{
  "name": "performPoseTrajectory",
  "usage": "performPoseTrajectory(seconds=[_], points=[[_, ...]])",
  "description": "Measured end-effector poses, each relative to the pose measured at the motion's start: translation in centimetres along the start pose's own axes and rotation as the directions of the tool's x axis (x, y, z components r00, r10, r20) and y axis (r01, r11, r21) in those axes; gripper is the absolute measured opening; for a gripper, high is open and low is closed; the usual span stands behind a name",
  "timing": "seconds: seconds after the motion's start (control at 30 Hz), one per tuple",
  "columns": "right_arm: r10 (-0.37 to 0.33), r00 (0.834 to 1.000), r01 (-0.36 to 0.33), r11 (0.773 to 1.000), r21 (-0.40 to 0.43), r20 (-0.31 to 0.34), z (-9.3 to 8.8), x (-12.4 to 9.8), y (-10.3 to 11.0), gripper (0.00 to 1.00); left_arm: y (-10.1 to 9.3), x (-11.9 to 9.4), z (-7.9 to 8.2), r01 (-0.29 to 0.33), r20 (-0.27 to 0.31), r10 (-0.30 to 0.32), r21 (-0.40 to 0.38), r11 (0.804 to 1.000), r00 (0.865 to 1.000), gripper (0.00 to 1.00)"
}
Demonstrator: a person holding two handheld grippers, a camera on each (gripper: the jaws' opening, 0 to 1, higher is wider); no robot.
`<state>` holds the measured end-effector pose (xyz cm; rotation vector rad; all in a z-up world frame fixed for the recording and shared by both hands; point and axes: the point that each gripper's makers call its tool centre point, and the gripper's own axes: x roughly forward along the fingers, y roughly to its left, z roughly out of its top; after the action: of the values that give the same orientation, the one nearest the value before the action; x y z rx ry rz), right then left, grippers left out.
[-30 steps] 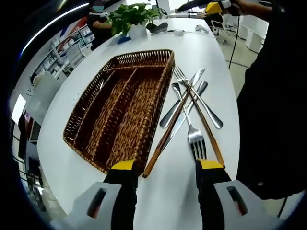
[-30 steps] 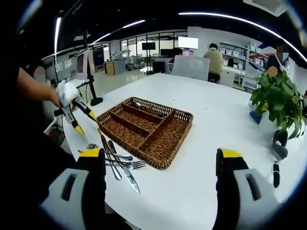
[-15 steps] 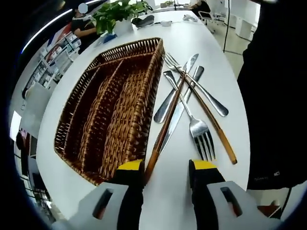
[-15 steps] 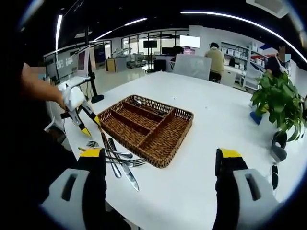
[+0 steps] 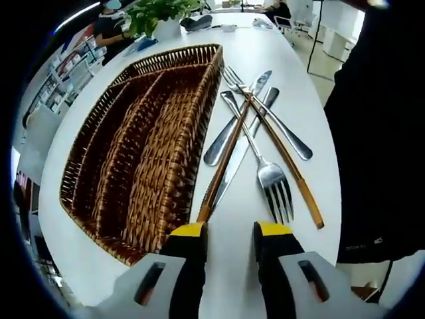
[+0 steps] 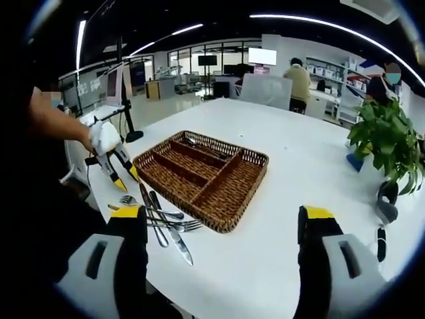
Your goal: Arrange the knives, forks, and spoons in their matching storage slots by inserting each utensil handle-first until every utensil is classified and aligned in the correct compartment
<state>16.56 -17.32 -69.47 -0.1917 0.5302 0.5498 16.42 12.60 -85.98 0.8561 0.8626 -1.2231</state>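
Item one, as I see it in the left gripper view: brown woven wicker cutlery tray (image 5: 143,143), rectangular, split by long dividers into lengthwise compartments, lying flat on the white table.

Item two: crossed heap of cutlery just beside the tray's long side: a steel fork (image 5: 273,189) with tines toward me, a steel knife (image 5: 247,147), a steel spoon (image 5: 219,145), and two long copper-coloured handles (image 5: 222,169) crossing over them.

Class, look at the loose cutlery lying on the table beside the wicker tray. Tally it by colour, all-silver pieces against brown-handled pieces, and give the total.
All-silver pieces: 4 (2 of them forks)
Brown-handled pieces: 2
Total: 6
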Motion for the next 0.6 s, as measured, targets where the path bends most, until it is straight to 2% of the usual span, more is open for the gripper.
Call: performPoseTrajectory(seconds=[0.03,0.1,0.3,0.33,0.37,0.43,0.5,0.53,0.57,0.6], points=[[0.003,1.000,-0.003,1.000,0.000,-0.001,0.0,0.1,0.1,0.96,0.3,-0.1,0.3,-0.018,0.017,0.018,0.008,1.000,1.000,0.31],[0.005,1.000,-0.005,1.000,-0.001,0.000,0.0,0.1,0.1,0.96,0.3,-0.4,0.8,-0.007,0.045,0.008,-0.037,0.999,0.999,0.31],[0.018,1.000,-0.018,1.000,-0.012,-0.002,0.1,0.3,0.5,0.96,0.1,-0.7,0.7,-0.005,0.049,0.007,-0.037,0.999,0.999,0.38],[0.020,1.000,-0.020,1.000,-0.016,-0.002,0.1,0.4,0.6,0.96,0.0,-1.0,1.2,-0.016,0.092,0.019,-0.029,0.999,0.996,0.38],[0.021,1.000,-0.021,1.000,-0.019,-0.002,0.2,0.4,0.6,0.96,0.0,-1.3,1.3,-0.023,0.112,0.031,-0.077,0.997,0.993,0.38],[0.023,1.000,-0.024,1.000,-0.021,-0.003,0.2,0.5,0.7,0.96,0.3,-1.7,1.3,-0.040,0.137,0.056,-0.118,0.992,0.989,0.35],[0.028,1.000,-0.028,0.999,-0.024,-0.005,0.3,0.7,0.8,0.95,0.6,-2.0,1.1,-0.053,0.138,0.072,-0.135,0.989,0.988,0.30],[0.034,0.999,-0.034,0.999,-0.029,-0.007,0.3,0.9,1.0,0.95,1.0,-2.1,0.8,-0.081,0.129,0.097,-0.130,0.988,0.987,0.30],[0.037,0.999,-0.037,0.999,-0.031,-0.008,0.4,1.0,1.1,0.95,1.5,-2.1,0.5,-0.118,0.109,0.126,-0.082,0.990,0.986,0.30],[0.040,0.999,-0.040,0.999,-0.034,-0.009,0.4,1.1,1.1,0.95,1.6,-2.0,0.5,-0.130,0.099,0.133,-0.040,0.991,0.986,0.30]])
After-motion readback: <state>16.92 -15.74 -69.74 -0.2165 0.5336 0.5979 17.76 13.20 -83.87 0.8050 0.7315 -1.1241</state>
